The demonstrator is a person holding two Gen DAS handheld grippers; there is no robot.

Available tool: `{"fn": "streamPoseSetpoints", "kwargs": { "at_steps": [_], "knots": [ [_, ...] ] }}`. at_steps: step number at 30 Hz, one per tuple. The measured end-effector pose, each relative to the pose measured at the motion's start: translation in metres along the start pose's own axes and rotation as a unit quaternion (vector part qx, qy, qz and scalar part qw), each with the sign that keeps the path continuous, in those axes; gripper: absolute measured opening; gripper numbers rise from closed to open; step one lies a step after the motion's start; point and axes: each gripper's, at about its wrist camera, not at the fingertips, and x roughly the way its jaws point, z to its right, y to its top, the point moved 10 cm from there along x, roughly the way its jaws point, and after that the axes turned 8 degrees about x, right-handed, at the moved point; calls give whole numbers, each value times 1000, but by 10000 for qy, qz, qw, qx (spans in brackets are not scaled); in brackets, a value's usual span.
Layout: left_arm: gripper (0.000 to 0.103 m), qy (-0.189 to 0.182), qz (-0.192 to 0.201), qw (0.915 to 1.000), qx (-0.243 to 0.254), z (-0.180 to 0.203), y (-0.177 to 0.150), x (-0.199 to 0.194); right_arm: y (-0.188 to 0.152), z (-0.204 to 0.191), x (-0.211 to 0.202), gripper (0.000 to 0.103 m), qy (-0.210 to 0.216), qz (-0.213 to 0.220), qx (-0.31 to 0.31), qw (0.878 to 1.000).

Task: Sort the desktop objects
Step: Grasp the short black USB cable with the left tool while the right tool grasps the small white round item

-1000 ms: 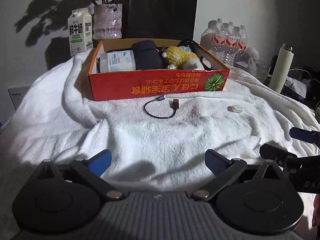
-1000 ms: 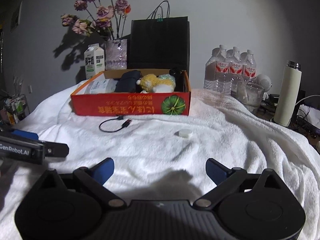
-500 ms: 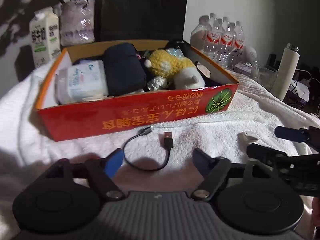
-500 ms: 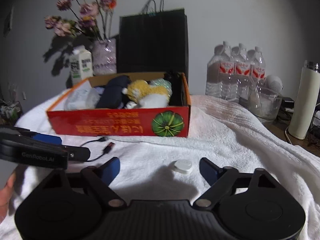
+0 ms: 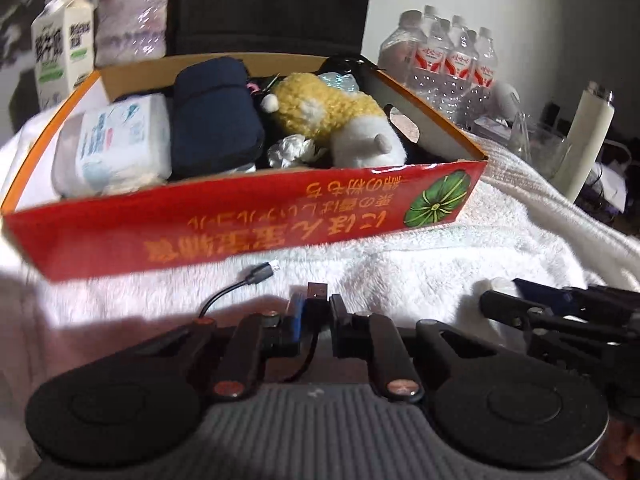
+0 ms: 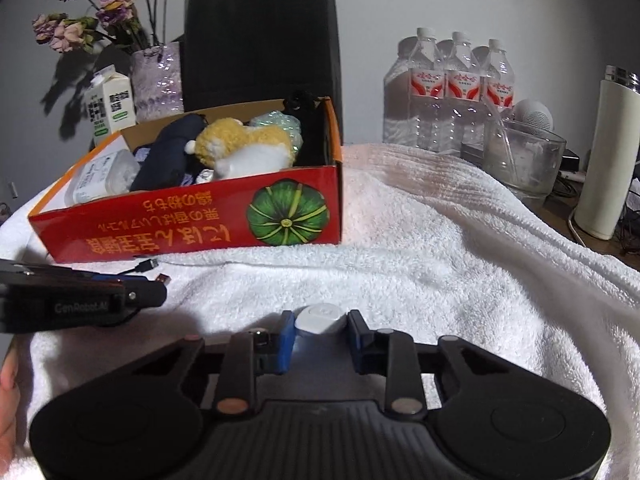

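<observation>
My left gripper (image 5: 317, 307) is closing, jaws nearly together on the USB plug of the short black cable (image 5: 224, 294); plug sits between the pads, its metal tip poking out ahead, and the pads look pressed on it. Rest of the cable loops out left on the white towel (image 5: 420, 264), small connector end lying just in front of the red box (image 5: 240, 224). My right gripper (image 6: 320, 330) is closing too, the small white oval case (image 6: 322, 319) is between the blue pads and both look to be touching its sides; case sits on the towel. Left gripper body shows at the left edge of the right wrist view, with part of a hand (image 6: 8, 404) below it. Box sits beyond both, open top, holding a tissue pack (image 5: 120, 144), a navy pouch (image 5: 216, 116) and a yellow plush toy (image 5: 320, 108). Behind the box: milk carton (image 6: 110, 104), vase of flowers (image 6: 156, 76), black paper bag (image 6: 260, 36). Off to the right: water bottles (image 6: 456, 88), glass bowl (image 6: 524, 160), white flask (image 6: 608, 152).
</observation>
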Motion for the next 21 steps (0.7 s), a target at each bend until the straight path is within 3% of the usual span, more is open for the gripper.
{"fn": "streamPoseSetpoints", "kwargs": {
  "at_steps": [5, 10, 16, 21],
  "knots": [
    [14, 93, 218, 9997, -94, 5, -7, -34, 1, -6, -12, 26, 181, 243, -112, 9995],
    [13, -247, 623, 9960, -586, 13, -6, -96, -1, -19, -35, 26, 380, 505, -244, 9977],
    [13, -414, 1059, 9894, -906, 17, -11, -172, -14, -40, -98, 26, 745, 882, -172, 9932],
    [13, -586, 1128, 9861, -1066, 25, -28, -212, -42, -50, -147, 26, 1137, 826, 138, 9900]
  ]
}}
